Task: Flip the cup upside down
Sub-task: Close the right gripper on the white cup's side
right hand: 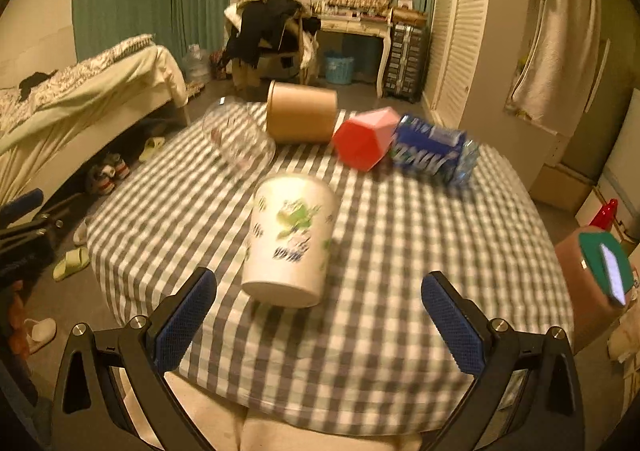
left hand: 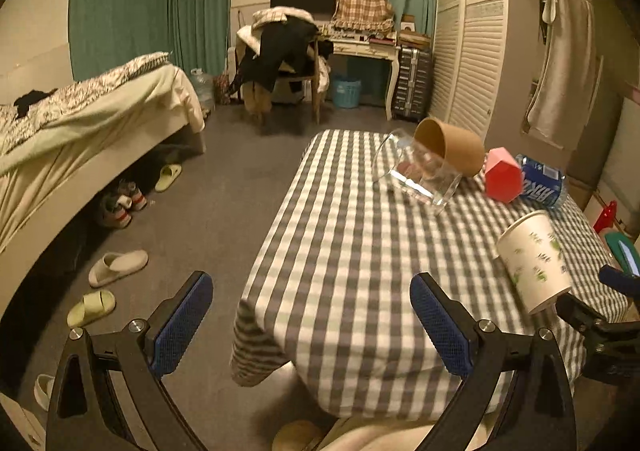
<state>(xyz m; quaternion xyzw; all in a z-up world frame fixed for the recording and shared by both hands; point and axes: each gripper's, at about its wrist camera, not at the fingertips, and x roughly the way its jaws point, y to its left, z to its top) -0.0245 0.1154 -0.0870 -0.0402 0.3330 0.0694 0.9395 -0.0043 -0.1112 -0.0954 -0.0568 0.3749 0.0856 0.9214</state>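
Note:
A white paper cup with a green print (right hand: 289, 241) lies tilted on the checked tablecloth (right hand: 380, 263), just ahead of my right gripper (right hand: 320, 327), which is open and empty, the cup a little left of centre between its fingers. In the left wrist view the same cup (left hand: 534, 261) is at the right. My left gripper (left hand: 312, 327) is open and empty, over the table's left front edge, well left of the cup.
At the table's far end lie a clear glass (right hand: 238, 137), a brown paper cup (right hand: 302, 117), a red faceted cup (right hand: 366, 139) and a blue-labelled bottle (right hand: 434, 151). A bed (left hand: 80, 123) stands left, slippers (left hand: 116, 267) on the floor, a wardrobe (left hand: 472, 43) right.

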